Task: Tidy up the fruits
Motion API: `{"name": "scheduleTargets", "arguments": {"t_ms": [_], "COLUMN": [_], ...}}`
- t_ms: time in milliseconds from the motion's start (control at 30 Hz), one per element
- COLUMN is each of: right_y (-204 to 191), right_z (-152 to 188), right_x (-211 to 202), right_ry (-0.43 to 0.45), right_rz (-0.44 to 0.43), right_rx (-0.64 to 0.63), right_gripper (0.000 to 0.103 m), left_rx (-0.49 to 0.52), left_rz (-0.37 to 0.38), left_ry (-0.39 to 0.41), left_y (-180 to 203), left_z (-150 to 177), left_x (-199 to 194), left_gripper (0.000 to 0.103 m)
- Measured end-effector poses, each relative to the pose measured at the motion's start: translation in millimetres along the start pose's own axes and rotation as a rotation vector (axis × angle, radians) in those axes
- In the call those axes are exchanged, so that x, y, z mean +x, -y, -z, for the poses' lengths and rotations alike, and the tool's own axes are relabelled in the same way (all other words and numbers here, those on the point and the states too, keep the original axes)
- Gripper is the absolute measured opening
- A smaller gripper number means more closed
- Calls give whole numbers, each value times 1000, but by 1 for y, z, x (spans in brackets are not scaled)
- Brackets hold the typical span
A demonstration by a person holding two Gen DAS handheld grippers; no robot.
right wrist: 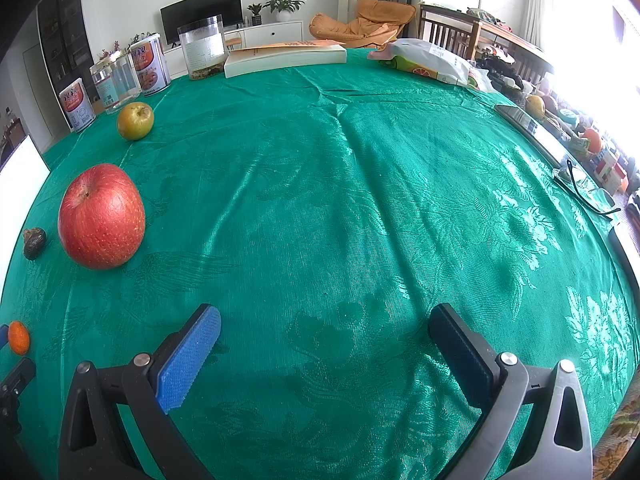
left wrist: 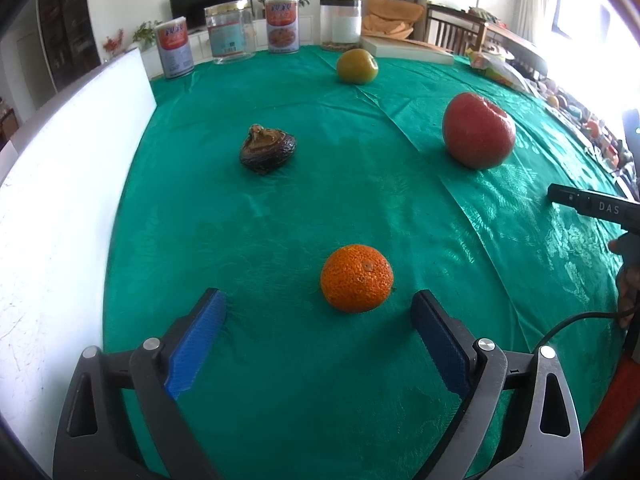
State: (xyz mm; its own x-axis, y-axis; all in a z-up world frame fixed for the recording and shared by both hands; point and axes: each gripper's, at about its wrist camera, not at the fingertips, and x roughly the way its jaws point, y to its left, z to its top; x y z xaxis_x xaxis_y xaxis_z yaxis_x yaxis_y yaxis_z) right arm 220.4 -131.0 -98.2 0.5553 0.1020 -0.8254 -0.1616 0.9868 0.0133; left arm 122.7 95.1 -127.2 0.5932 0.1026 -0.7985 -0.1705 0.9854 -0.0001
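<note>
Jaws of the left gripper (left wrist: 318,310) stand wide apart with nothing clamped; a small orange mandarin (left wrist: 356,278) sits on the table (left wrist: 280,220) just ahead of the blue pads, nearer the right pad and touching neither. Both fingers slant down toward the green cloth. Ahead and left of these jaws lies a dark, wrinkled fruit (left wrist: 267,155); ahead and right stands a red apple (left wrist: 478,131), and farther ahead, near the far edge, a yellow-green apple (left wrist: 357,65). Writing here is scarce: the letters "DAS" show in white on the black body of the right gripper, which enters at the right edge of the left wrist view, with part of a hand (left wrist: 626,280) beneath it. 2 cans (left wrist: 282,25) with red-and-white labels carry large characters too blurred to read, and 2 clear jars (left wrist: 229,32) stand among them, one with a barcode label that cannot be read.

Jaws of the right gripper (right wrist: 325,322) are also wide apart and empty, angled down over bare cloth. Well off to their left stands the red apple, with the dark fruit beyond it and the mandarin at the frame's left edge. Far ahead lie a thick book (right wrist: 285,57) with orange cover print, illegible, and a white bag (right wrist: 430,62) printed with orange slices. Glasses (right wrist: 588,194) rest at the right edge.
</note>
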Motion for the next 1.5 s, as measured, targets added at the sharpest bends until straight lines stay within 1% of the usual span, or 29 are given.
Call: {"name": "scheduleTargets", "arguments": {"t_ms": [33,100,133,167,200,233,333,400,433,467,500,567,633,733,767,833,900,933,967,1000,1033,1067,1100,1167,1267,1333,1400,1467,1500], "right_y": [-1,-11,-23,-38,-53,-68,-97,-109,-113,-115,-113,-108,-98,-84,-81,-71,-69,-70,-71,-72,-71,-70,-68,-64,-59,-60,-62,-62,-61], "right_z": [-1,-2,-2,-3,-5,-10,-29,-38,-43,-45,-47,-46,-36,-10,1,16,18,17,17,18,19,18,18,18,15,11,10,11,14], "right_x": [-4,-20,-29,-35,-37,-33,-10,7,15,22,25,23,13,-8,-13,-24,-31,-32,-32,-29,-27,-28,-28,-29,-30,-27,-21,-23,-26], "right_ry": [8,69,111,145,163,156,108,81,60,34,22,4,-12,-20,-25,3,4,13,10,-6,-6,-2,2,7,33,47,27,17,2], "right_rz": [-63,-248,-314,-349,-356,-365,-398,-387,-385,-389,-394,-382,-377,-353,-336,-338,-306,-294,-294,-300,-305,-306,-314,-325,-345,-359,-390,-380,-392], "right_rx": [4,-14,-59,-117,-168,-196,-194,-188,-188,-189,-181,-158,-142,-158,-165,-147,-148,-157,-163,-164,-159,-153,-142,-121,-91,-85,-78,-66,-55], "right_gripper": [103,102,102,102,102,102,100,97,89,70,68,67,67,67,67,67,67,67,68,68,68,68,68,71,80,80,68,67,67], "left_rx": [0,0,0,0,0,-1,0,0,0,0,0,-2,-11,-76,-93,-79,-43,-34,-26,-16,-5,5,12,24,1,-15,-28,-44,-57], "left_rz": [0,0,0,-1,0,0,0,0,0,0,0,4,28,138,156,148,128,120,118,117,113,111,104,91,108,117,137,166,192], "left_ry": [0,0,0,0,0,0,0,0,0,0,0,0,4,0,4,13,6,6,7,3,-7,-15,-15,-8,-11,-12,-20,-30,-35], "left_y": [0,0,0,0,0,0,0,0,0,0,0,-1,-3,-15,-17,-14,-7,-4,-2,1,4,7,9,12,13,13,14,15,14], "left_z": [0,0,0,0,0,0,0,0,0,0,0,-1,-1,-3,-4,-9,-13,-14,-15,-16,-17,-18,-17,-17,-16,-14,-12,-10,-10], "left_x": [0,0,0,0,0,0,0,0,0,0,0,1,-1,-7,-9,-10,-7,-6,-5,-4,-2,1,2,1,-2,-6,-11,-23,-33], "left_gripper": [95,95,95,95,95,95,95,95,95,95,95,95,95,95,95,94,93,91,80,72,60,52,50,31,30,30,30,29,29]}}
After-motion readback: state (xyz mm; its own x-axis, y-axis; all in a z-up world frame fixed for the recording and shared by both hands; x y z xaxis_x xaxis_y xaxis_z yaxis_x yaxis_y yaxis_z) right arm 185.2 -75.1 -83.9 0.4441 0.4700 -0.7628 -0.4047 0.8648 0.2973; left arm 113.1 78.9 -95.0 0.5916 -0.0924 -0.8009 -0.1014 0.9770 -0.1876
